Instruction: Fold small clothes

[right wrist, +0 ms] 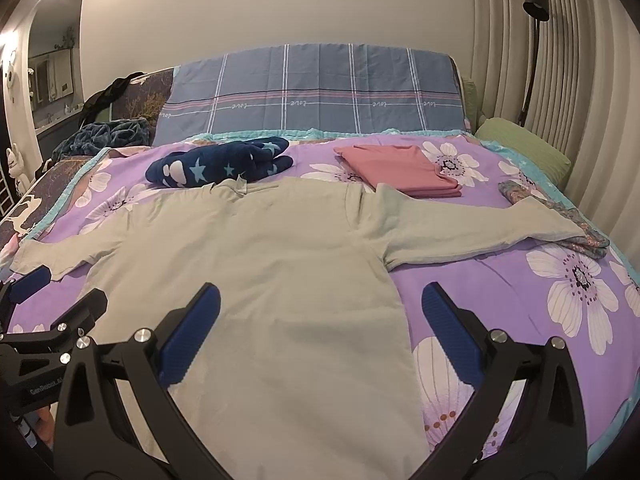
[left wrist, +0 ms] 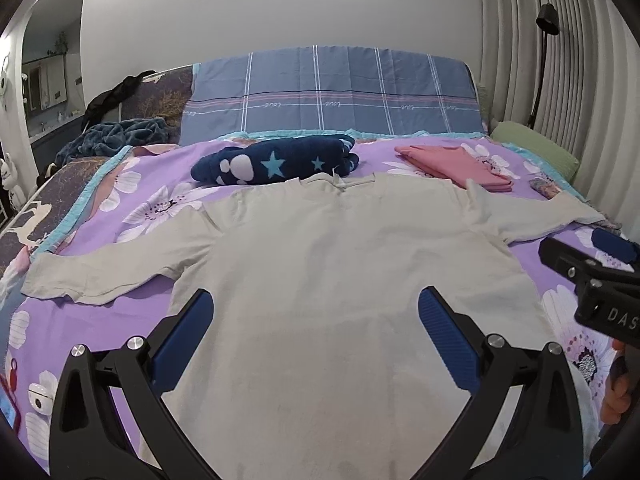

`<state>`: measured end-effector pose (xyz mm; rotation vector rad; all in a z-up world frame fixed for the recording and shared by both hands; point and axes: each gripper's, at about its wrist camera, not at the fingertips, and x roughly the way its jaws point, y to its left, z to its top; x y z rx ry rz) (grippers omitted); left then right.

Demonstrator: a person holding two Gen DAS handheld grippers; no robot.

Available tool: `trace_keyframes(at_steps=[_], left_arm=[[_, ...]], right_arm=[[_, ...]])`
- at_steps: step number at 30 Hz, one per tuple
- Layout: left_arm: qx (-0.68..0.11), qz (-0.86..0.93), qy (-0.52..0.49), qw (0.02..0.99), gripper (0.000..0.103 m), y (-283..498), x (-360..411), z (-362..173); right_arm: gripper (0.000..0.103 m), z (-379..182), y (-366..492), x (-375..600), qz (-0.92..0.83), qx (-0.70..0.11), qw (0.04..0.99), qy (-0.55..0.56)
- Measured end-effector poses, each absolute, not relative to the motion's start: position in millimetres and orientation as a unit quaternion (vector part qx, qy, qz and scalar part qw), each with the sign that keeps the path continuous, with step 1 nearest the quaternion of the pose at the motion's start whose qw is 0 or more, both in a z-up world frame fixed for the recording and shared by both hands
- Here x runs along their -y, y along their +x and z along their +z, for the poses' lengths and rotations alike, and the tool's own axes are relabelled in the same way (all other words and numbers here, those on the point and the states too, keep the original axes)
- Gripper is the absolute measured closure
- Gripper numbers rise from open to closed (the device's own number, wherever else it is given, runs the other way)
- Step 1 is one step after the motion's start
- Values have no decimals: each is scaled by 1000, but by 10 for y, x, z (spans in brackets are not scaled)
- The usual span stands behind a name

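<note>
Left wrist view: pale shirt (left wrist: 340, 280) lies flat, sleeves spread.

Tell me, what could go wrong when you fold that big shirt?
1. The pale grey long-sleeved shirt lies with its collar touching the navy star-patterned fleece bundle; lifting the collar might drag it along.
2. Its right sleeve tip rests on a small floral cloth, which may get folded in.
3. Both the left tongs and right tongs are open and close together, so they could bump.

A home bedroom: bed (right wrist: 500, 280), pillow (right wrist: 524, 148), floor lamp (right wrist: 534, 40).
</note>
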<state>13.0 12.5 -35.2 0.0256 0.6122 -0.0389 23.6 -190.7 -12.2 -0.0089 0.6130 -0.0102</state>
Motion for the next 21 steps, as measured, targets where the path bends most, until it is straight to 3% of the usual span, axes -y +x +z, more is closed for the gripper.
trace_keyframes(at_steps=[21], left_arm=[[-298, -15, 15, 954, 1, 67, -191, -300]], right_arm=[[2, -78, 212, 1929, -7, -294, 956, 18]])
